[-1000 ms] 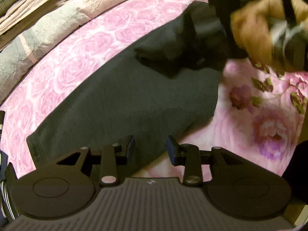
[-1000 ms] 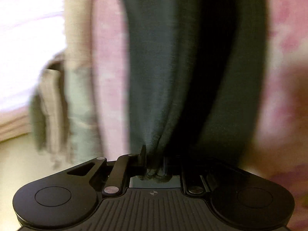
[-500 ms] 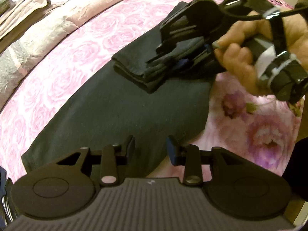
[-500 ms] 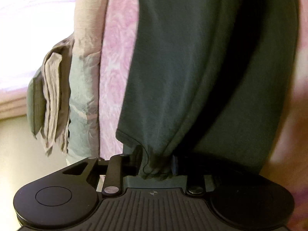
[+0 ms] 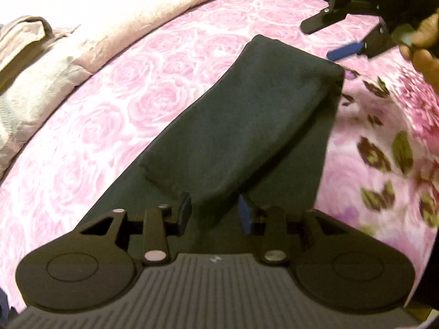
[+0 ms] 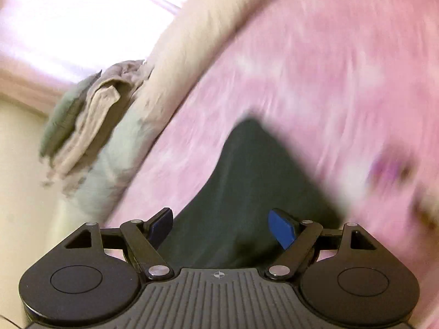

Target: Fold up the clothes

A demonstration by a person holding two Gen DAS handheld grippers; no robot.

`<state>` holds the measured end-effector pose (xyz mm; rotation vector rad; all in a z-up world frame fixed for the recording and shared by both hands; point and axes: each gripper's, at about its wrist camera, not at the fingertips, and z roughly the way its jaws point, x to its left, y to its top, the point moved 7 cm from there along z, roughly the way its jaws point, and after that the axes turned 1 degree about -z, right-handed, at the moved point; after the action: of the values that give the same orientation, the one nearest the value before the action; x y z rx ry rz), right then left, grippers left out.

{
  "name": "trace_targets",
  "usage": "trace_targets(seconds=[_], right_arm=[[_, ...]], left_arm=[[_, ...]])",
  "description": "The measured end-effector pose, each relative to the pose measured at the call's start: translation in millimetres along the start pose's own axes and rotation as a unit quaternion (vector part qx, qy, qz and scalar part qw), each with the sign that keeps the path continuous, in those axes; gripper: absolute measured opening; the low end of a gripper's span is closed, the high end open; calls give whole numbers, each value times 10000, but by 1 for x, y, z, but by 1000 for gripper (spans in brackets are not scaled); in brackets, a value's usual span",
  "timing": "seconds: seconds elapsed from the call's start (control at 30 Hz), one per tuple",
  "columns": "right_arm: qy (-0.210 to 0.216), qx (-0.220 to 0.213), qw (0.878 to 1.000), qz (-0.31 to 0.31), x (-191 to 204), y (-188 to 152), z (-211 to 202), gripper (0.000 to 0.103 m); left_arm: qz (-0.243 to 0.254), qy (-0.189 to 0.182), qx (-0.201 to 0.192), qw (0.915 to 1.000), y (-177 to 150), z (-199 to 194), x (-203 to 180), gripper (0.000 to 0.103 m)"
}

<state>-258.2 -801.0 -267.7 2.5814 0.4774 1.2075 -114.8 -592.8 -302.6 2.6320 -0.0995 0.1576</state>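
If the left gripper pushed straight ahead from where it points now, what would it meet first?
Most likely the folded-over layer of the dark garment, whose near edge lies just ahead of the open left gripper. Depth is unclear, so it might instead pass just above the cloth.

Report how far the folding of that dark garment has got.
Done: one end of the dark garment lies doubled over itself on the pink bedspread. In hand: nothing; the right tongs and left tongs are both open and empty. Left: probably another fold, since the lower layer shows beyond the folded part.
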Motion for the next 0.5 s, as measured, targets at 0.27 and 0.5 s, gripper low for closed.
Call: trace_targets(seconds=[0.27,0.5], right_arm=[[331,1349,9891,-482,-64,32,74,80],[374,1980,9739,-1044,-71,47,67,20]], left_arm=[[266,116,498,9983,5,52,-14,48],[84,258,814,9963,17,52,-28,46]])
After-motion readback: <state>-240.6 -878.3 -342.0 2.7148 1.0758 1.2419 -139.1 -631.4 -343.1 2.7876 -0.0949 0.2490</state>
